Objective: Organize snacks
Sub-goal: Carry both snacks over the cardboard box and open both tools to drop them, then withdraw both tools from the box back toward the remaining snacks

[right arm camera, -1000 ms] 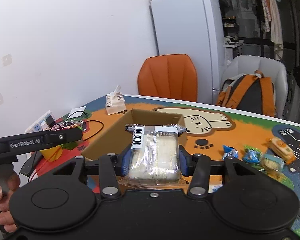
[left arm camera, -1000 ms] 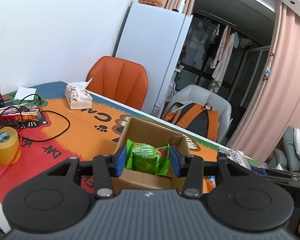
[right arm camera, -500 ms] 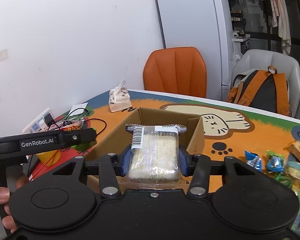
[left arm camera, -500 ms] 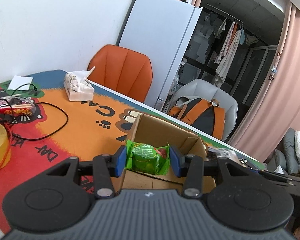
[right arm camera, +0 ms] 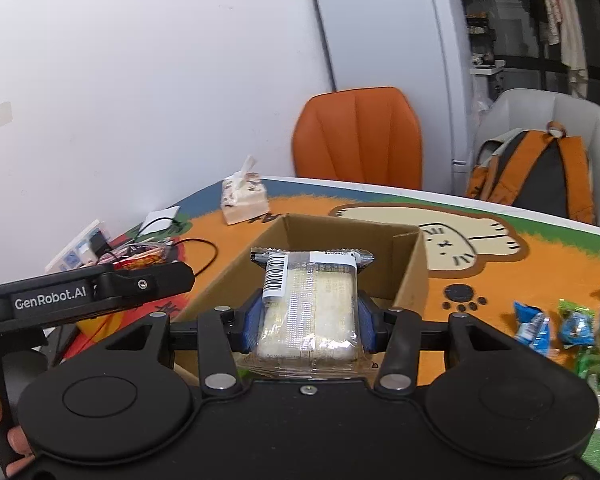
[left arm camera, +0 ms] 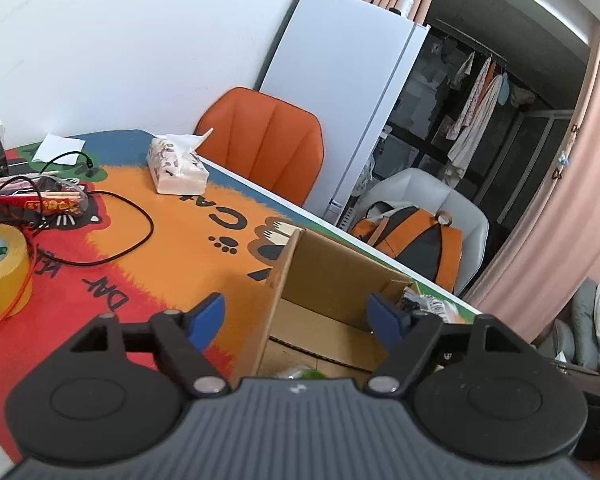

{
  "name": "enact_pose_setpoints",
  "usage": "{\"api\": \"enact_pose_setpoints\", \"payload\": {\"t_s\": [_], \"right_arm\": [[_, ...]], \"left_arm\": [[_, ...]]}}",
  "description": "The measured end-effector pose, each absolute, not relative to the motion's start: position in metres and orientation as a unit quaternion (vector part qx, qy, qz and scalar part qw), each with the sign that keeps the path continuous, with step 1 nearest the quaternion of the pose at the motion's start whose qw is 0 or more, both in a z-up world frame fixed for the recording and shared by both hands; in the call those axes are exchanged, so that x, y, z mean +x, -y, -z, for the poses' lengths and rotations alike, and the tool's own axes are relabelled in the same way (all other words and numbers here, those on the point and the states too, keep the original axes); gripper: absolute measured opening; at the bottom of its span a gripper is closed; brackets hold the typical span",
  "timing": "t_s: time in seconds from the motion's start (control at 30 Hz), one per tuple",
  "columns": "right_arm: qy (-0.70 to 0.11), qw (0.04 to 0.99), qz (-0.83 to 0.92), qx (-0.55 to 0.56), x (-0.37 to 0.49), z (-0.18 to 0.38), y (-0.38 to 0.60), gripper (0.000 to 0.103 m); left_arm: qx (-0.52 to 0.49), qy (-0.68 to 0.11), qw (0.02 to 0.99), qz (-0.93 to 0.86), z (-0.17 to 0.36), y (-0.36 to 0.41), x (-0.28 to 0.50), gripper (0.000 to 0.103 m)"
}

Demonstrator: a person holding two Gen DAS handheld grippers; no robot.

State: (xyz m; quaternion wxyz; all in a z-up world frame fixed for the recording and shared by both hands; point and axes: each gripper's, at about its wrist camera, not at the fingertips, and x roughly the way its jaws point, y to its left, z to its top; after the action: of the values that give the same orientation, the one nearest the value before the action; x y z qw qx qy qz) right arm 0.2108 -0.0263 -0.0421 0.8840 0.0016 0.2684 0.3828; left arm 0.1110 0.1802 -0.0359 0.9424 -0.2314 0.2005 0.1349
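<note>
**Wrapped cake poised over the box**

The clear-wrapped cake [right arm camera: 309, 304] is sitting pinched at its middle between the right gripper [right arm camera: 308, 322] pads, above the near edge of the cardboard box [right arm camera: 410, 276]. It is likely light and soft, its film slippery, so the broad sides are the place to hold. The left gripper [left arm camera: 298, 314] is hanging spread wide and empty over the box [left arm camera: 328, 272]; a green scrap [left arm camera: 306, 373] below it is possibly a snack.
</note>
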Motion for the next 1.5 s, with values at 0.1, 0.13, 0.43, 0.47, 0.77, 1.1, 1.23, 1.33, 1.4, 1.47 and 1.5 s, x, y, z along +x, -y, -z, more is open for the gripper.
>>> {"api": "enact_pose_setpoints", "payload": {"t_s": [0.1, 0.13, 0.43, 0.47, 0.77, 1.1, 1.23, 1.33, 1.4, 1.47, 1.5], "right_arm": [[-0.257, 0.886, -0.386, 0.01, 0.206, 0.041, 0.028, 0.062], [-0.254, 0.887, -0.385, 0.01, 0.204, 0.041, 0.03, 0.062], [-0.232, 0.897, -0.375, 0.016, 0.182, 0.033, 0.067, 0.083], [-0.228, 0.898, -0.375, 0.016, 0.18, 0.033, 0.072, 0.085], [-0.224, 0.907, -0.357, 0.015, 0.168, 0.033, 0.105, 0.094], [-0.235, 0.912, -0.336, 0.025, 0.157, 0.045, 0.144, 0.103], [-0.234, 0.917, -0.321, 0.033, 0.156, 0.047, 0.162, 0.103], [-0.231, 0.921, -0.311, 0.038, 0.155, 0.049, 0.174, 0.103], [-0.231, 0.923, -0.305, 0.04, 0.154, 0.05, 0.182, 0.103], [-0.231, 0.925, -0.3, 0.045, 0.153, 0.051, 0.191, 0.103], [-0.231, 0.925, -0.297, 0.046, 0.153, 0.052, 0.195, 0.103]], "left_arm": [[-0.251, -0.198, 0.935, -0.155, 0.038, -0.187, 0.104, 0.081], [-0.254, -0.2, 0.934, -0.153, 0.038, -0.187, 0.102, 0.083], [-0.235, -0.209, 0.938, -0.148, 0.04, -0.164, 0.091, 0.09], [-0.234, -0.206, 0.938, -0.153, 0.039, -0.161, 0.089, 0.091], [-0.238, -0.188, 0.941, -0.151, 0.034, -0.147, 0.073, 0.094], [-0.22, -0.187, 0.947, -0.139, 0.029, -0.125, 0.054, 0.099], [-0.209, -0.194, 0.95, -0.125, 0.028, -0.113, 0.055, 0.099], [-0.196, -0.192, 0.955, -0.112, 0.026, -0.1, 0.054, 0.099], [-0.192, -0.193, 0.957, -0.098, 0.026, -0.092, 0.054, 0.099], [-0.189, -0.196, 0.958, -0.086, 0.027, -0.084, 0.055, 0.099], [-0.188, -0.197, 0.959, -0.081, 0.027, -0.08, 0.055, 0.099]]}}
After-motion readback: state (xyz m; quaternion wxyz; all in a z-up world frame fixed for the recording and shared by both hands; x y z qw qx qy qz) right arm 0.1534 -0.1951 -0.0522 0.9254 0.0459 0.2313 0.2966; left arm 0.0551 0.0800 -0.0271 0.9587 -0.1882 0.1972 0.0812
